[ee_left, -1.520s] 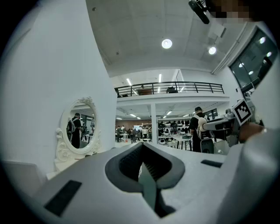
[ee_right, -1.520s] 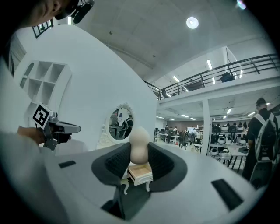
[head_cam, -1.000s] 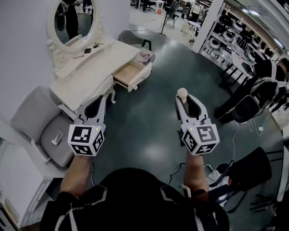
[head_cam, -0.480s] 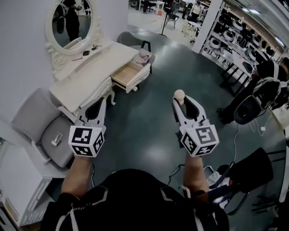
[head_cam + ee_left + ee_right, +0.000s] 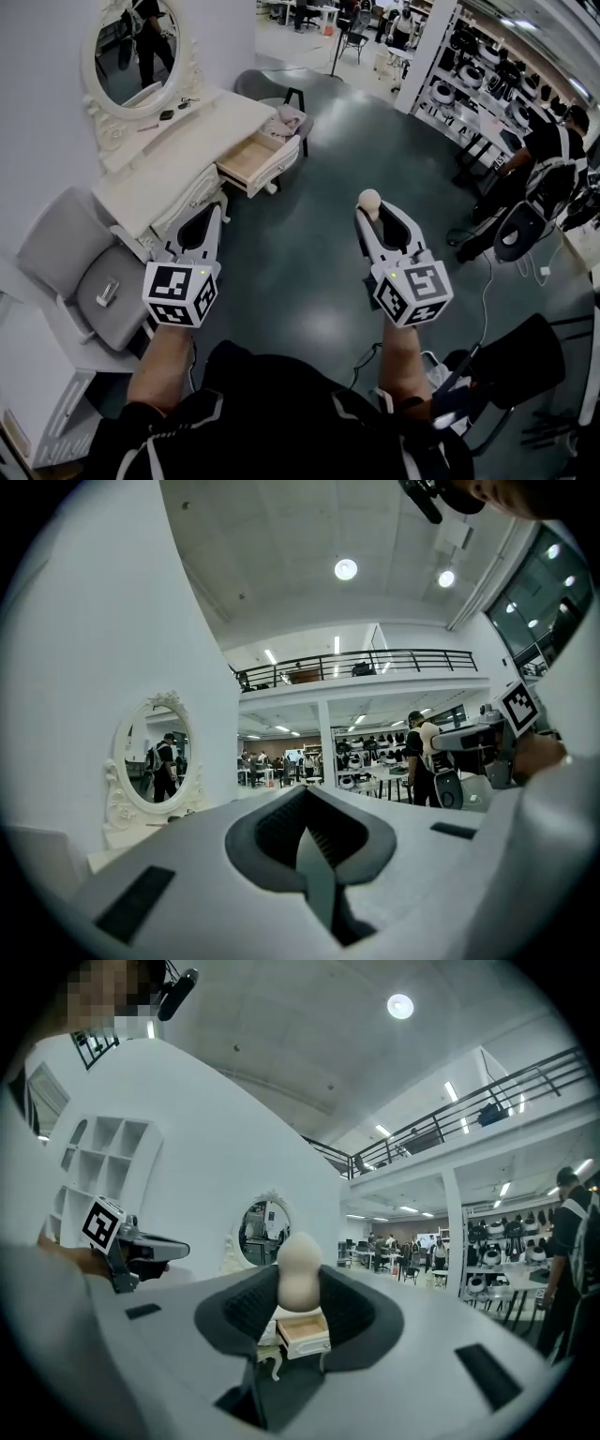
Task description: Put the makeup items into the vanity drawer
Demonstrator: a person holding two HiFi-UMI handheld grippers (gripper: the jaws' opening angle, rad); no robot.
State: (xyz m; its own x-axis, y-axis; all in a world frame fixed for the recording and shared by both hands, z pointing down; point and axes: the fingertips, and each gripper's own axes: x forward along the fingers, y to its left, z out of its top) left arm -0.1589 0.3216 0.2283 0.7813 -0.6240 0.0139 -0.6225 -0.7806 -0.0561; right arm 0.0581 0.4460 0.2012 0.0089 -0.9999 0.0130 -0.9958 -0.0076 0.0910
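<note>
A white vanity (image 5: pixel 192 141) with an oval mirror (image 5: pixel 136 49) stands at the upper left of the head view, and its wooden drawer (image 5: pixel 251 161) is pulled open. My right gripper (image 5: pixel 371 214) is held level over the dark floor, shut on a beige egg-shaped makeup sponge (image 5: pixel 369 199). In the right gripper view the makeup sponge (image 5: pixel 300 1272) sits upright between the dark pads, with the open drawer (image 5: pixel 302 1333) straight beyond it. My left gripper (image 5: pixel 208 214) hovers near the vanity's front corner. In its own view the left gripper (image 5: pixel 309 841) has its pads together and holds nothing.
A few small dark items (image 5: pixel 167 114) lie on the vanity top by the mirror. A grey chair (image 5: pixel 84 272) stands at the left. A stool with a pink cloth (image 5: pixel 286 118) is beyond the drawer. A person (image 5: pixel 544 173) and a black chair (image 5: pixel 525 356) are at the right, near shelves.
Both grippers have moved level across the floor towards the vanity, the sponge still held. The vanity and drawer have slid left in the head view. The person at the right has shifted.
</note>
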